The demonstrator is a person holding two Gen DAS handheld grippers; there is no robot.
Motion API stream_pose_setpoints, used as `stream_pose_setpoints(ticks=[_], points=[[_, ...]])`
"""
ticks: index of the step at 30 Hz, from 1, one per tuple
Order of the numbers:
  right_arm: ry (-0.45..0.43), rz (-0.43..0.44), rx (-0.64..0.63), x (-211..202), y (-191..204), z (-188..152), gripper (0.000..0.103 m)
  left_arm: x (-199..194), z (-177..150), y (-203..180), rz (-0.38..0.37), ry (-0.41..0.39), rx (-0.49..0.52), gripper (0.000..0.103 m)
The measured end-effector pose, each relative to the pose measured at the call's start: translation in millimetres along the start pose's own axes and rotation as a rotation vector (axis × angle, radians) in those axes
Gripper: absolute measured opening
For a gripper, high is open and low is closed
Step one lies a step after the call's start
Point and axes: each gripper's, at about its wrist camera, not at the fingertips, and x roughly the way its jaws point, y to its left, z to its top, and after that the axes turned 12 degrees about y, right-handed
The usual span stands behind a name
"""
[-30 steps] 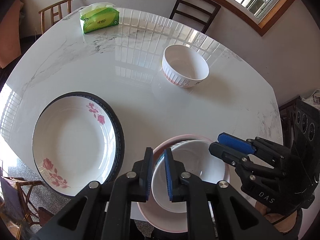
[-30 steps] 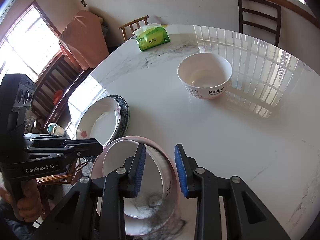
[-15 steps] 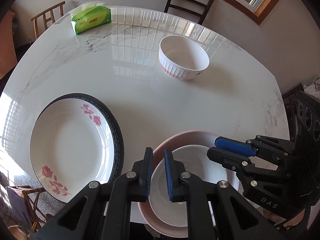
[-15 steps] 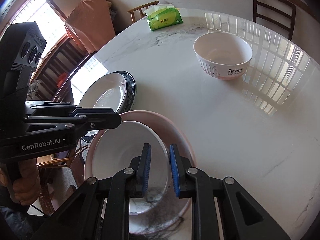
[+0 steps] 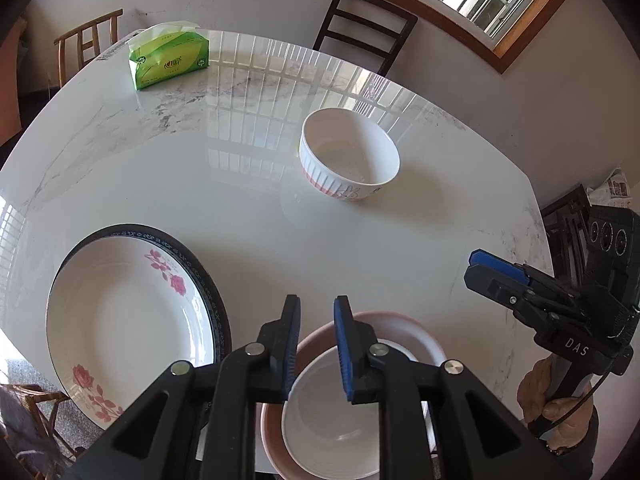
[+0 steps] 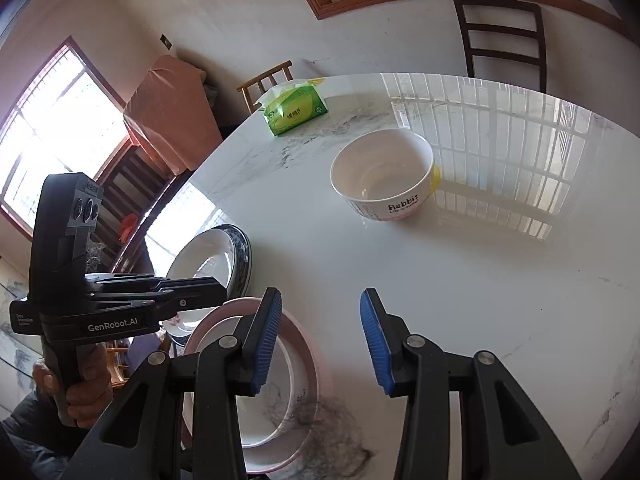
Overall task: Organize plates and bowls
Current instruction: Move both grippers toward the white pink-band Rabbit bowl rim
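- White marble table [image 5: 248,208] fills both views, with chairs and barred windows behind it.
- At the near edge a white bowl [image 5: 332,412] sits inside a pink plate [image 5: 408,322].
- The left gripper [image 5: 317,344] hangs over the far rim of this bowl; its jaws are opening, and the blue pads press on nothing.
- The right gripper [image 6: 321,340] is beside the pink plate [image 6: 308,344], over bare table; its jaws are opening too, with nothing between them.
- Left of the stack lies a rose-patterned plate with dark rim [image 5: 132,320], apart from it.
- Further out stands a ribbed white bowl [image 5: 350,154]; only the right wrist view shows the word "Rabbit" on the same bowl [image 6: 384,176].
- A green tissue pack [image 5: 170,60] lies at the far edge.
- Each view shows the other gripper and the hand [image 6: 86,392] that holds it.
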Motion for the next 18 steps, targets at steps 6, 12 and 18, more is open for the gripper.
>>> stream_pose_setpoints(ticks=[6,12,18], points=[[-0.019,0.009,0.062,3.1,-32.6,5.8,0.043,0.3,28.7,9.9,-0.062,-0.022,-0.041,0.027],[-0.028,0.032,0.13,14.9,-61.9,21.3,0.043,14.5,67.6,21.3,-0.128,0.01,-0.097,0.028],[-0.028,0.079,0.201,24.7,-80.6,52.6,0.065,31.6,99.2,21.1,-0.152,0.035,-0.113,0.032]])
